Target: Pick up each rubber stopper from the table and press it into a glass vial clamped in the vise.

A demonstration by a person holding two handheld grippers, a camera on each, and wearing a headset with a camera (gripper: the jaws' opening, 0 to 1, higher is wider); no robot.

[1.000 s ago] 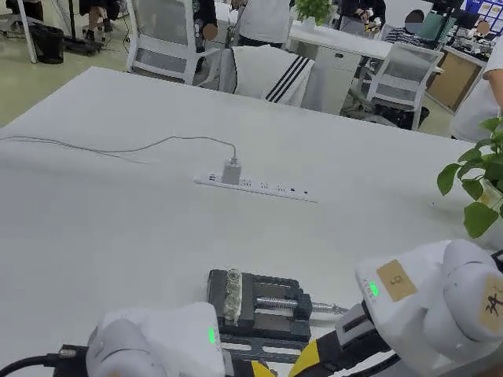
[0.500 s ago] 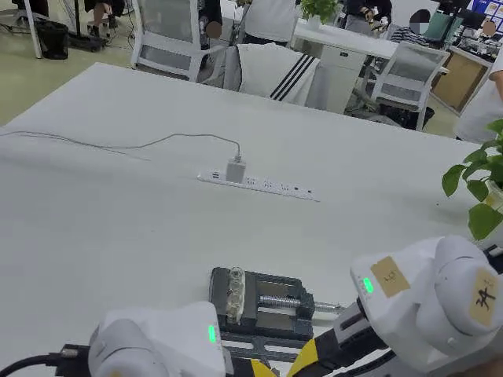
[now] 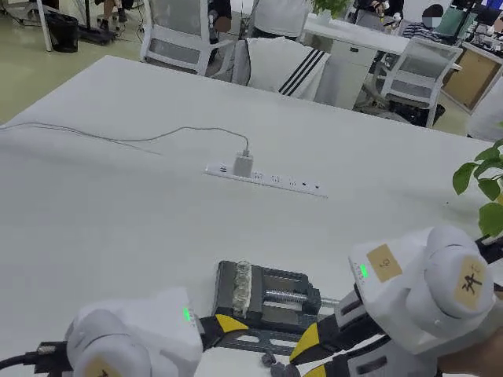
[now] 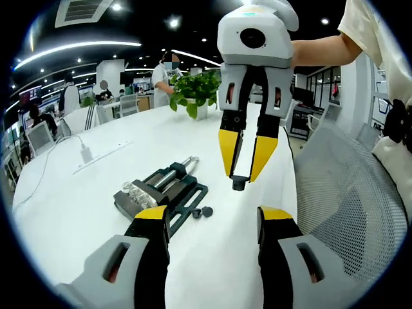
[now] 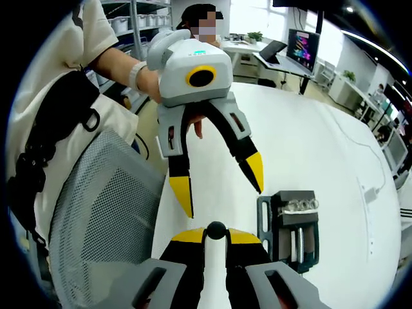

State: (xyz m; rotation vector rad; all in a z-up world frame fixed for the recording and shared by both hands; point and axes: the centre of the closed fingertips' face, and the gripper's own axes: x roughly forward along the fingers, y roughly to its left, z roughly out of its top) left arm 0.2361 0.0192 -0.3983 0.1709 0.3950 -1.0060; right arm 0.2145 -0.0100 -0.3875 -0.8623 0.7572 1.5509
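My right gripper [image 5: 217, 237] pinches a rubber stopper [image 5: 215, 228]; my left gripper [image 4: 215, 222] gapes wide and empty. Next, I judge, I line it over a vial [image 3: 242, 281] in the vise [image 3: 279, 308] by the desk [image 3: 118, 228]'s near edge and press down.

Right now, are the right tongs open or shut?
Shut on a rubber stopper: the right tongs pinch the dark stopper between their yellow tips, seen in both gripper views.

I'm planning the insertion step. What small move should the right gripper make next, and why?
Probably carry it over the vise and line up above a vial: the right gripper is shut on a stopper, held in the air off to the vise's side.
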